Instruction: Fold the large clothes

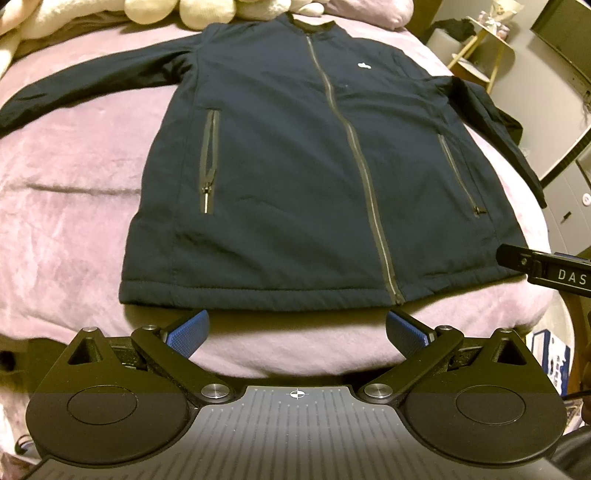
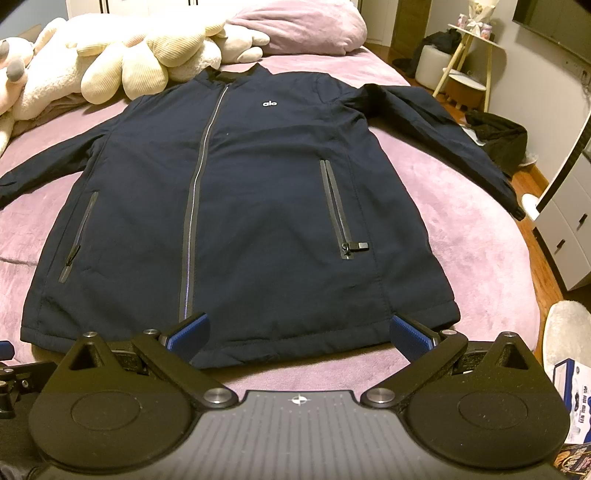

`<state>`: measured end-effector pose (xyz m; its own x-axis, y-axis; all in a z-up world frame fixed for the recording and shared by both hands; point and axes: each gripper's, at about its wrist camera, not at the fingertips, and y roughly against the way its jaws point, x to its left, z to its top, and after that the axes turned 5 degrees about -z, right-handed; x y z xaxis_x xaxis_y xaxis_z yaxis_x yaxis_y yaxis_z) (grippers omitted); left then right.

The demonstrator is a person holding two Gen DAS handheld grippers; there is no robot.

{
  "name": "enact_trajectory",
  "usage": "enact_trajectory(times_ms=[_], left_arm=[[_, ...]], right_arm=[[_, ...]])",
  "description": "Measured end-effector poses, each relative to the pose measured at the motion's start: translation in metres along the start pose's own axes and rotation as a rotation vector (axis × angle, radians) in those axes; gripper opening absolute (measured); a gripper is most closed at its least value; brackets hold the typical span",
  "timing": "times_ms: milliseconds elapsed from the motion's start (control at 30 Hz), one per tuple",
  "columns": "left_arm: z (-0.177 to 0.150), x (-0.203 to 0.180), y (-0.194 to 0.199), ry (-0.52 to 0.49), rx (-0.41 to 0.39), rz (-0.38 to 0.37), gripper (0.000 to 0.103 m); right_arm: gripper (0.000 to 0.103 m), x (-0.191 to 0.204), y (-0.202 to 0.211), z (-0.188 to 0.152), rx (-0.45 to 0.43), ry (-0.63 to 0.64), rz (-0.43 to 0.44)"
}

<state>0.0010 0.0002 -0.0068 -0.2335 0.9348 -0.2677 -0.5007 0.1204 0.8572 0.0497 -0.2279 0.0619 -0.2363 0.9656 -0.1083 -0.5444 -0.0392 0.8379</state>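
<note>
A dark navy zip-up jacket (image 1: 295, 155) lies flat, front side up, on a pink-covered bed (image 1: 74, 206), collar away from me, both sleeves spread out to the sides. It also shows in the right wrist view (image 2: 258, 206). My left gripper (image 1: 297, 332) is open and empty, hovering just short of the jacket's hem near the zip's bottom end. My right gripper (image 2: 299, 334) is open and empty, its fingertips over the hem on the jacket's right half. The right gripper's body shows in the left wrist view (image 1: 546, 267) beside the hem's right corner.
Cream plush toys (image 2: 122, 59) and a pink pillow (image 2: 306, 27) lie at the bed's head beyond the collar. To the right of the bed stand a small side table (image 2: 465, 62), a dark pile of clothes (image 2: 498, 136), white drawers (image 2: 569, 236) and a wooden floor.
</note>
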Motion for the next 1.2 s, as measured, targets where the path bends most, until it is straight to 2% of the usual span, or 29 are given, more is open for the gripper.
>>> enact_trajectory(times_ms=[1200], left_arm=[[0.0005,0.0056,-0.0057,0.019,0.025,-0.018,0.103]], right_arm=[[0.103,-0.0012,-0.0076,-0.0023,0.022,-0.012,0.001]])
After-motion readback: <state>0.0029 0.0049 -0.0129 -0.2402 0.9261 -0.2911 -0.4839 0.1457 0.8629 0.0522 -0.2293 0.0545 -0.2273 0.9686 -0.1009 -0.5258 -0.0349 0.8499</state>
